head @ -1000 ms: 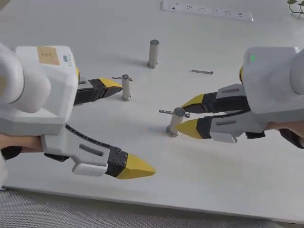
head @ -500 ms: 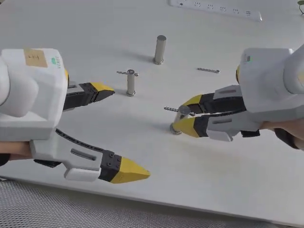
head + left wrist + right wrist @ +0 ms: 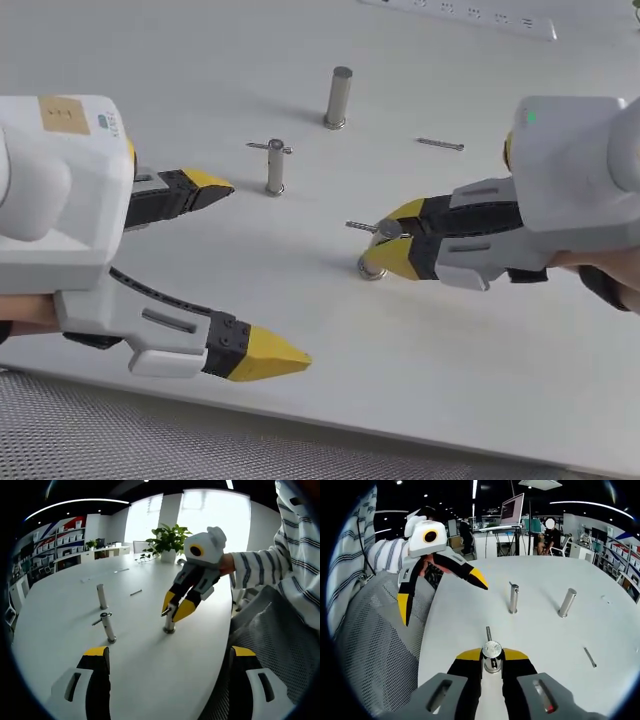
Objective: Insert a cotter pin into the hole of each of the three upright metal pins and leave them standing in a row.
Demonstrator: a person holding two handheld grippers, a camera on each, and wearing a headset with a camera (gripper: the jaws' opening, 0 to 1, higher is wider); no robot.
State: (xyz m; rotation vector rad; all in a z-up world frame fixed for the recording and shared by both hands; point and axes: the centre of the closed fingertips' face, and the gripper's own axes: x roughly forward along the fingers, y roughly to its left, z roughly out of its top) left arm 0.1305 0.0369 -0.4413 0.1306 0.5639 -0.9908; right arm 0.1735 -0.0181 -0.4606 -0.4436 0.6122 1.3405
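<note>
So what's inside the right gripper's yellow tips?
The right gripper holds a metal pin near its top, with a cotter pin sticking out. The jaws cover the pin's sides there.

Right tool (image 3: 392,240) tips hide most of the near upright grey metal pin (image 3: 368,268) and the far end of its thin cotter pin (image 3: 358,226); white power strip (image 3: 470,12) cut off at top.

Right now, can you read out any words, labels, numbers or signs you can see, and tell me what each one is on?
No text can be read.
Tan sticker on the body of the left tongs: faint marks, too blurred to read.
Small green label beside it: too small to read.
Monitor screen in the background: too blurred to read.
</note>
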